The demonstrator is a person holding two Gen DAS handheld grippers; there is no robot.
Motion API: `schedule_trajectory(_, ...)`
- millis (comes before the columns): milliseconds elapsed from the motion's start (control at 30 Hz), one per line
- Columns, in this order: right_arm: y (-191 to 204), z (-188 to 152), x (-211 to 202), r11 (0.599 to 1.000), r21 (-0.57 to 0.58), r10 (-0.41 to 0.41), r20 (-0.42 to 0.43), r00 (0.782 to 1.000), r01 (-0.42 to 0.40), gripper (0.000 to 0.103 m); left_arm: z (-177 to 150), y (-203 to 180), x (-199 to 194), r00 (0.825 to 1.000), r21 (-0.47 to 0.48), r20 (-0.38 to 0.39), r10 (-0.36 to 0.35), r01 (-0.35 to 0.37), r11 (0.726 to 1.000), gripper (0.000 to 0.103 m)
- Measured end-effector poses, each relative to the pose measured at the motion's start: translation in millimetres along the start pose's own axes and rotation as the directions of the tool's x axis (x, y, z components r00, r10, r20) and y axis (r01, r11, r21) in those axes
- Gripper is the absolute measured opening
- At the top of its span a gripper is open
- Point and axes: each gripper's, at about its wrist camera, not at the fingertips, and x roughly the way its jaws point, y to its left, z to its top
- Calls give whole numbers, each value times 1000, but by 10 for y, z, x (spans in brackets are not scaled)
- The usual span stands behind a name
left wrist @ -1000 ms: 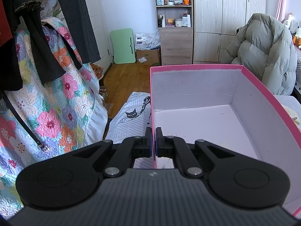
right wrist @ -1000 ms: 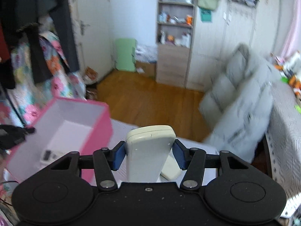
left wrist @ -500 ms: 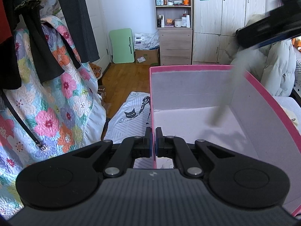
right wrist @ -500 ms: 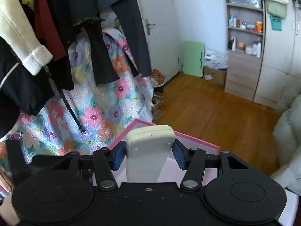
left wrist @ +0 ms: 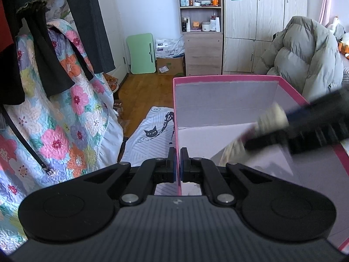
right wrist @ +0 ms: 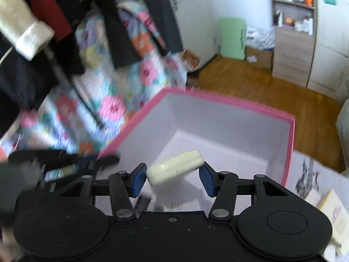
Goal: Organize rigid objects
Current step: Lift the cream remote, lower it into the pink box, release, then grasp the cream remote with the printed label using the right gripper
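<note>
A large rectangular cardboard box with pink outer walls and a white inside point(left wrist: 229, 100) sits on a pale printed cloth with a black cat drawing point(left wrist: 150, 135), open side up, beside a hanging quilt with bright flower print point(left wrist: 65, 118). The left gripper point(left wrist: 177, 166) points downward at the box's near corner, its black fingers drawn together and clamped on the thin pink wall, one blue pad on the outside face and one on the inside. The right gripper point(right wrist: 172, 178) reaches in over the box from the right side, tilted steeply down toward the white floor; in the left view it shows as a blurred dark bar crossing the far right wall. Its jaws have just been closing a little, yet the frames show them standing apart, and the cream-coloured plastic remote control point(right wrist: 175, 167) lies askew between the blue pads point(right wrist: 137, 180), one end near the left pad and the other end clear of the right one. Whether either pad touches it cannot be told. The remote is inside the box opening, above its floor.
</note>
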Motion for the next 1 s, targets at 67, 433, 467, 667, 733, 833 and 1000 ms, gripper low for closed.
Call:
schedule_trajectory(67, 38, -133, 1, 1000, -22, 7, -65, 998, -9, 43, -5, -1, 5, 1000, 1, 0, 0, 0, 1000, 2)
schedule_trajectory(433, -223, -380, 217, 891, 418, 272, -182, 945, -176, 21, -31, -3, 2, 1000, 5, -3, 5, -5, 1000, 3)
schedule_trajectory(467, -300, -419, 248, 837, 512, 318, -163, 934, -195, 22, -31, -12, -2, 1000, 3, -2, 5, -5, 1000, 3)
schedule_trajectory(667, -205, -457, 120, 880, 448, 264, -182, 947, -159, 56, -38, -26, -1, 1000, 11, -7, 8, -8, 1000, 3)
schedule_trajectory(733, -134, -409, -89, 939, 308, 214, -180, 960, -152, 56, -31, -36, 2, 1000, 20, -7, 10, -10, 1000, 3)
schedule_trajectory(833, -89, -394, -481, 977, 110, 192, -99, 976, -181, 58, -32, -44, 5, 1000, 22, -7, 10, -10, 1000, 3)
schedule_trajectory(1000, -287, -403, -1017, 994, 6, 108, 19, 994, -108, 62, -34, -41, 4, 1000, 14, -5, 7, -7, 1000, 3)
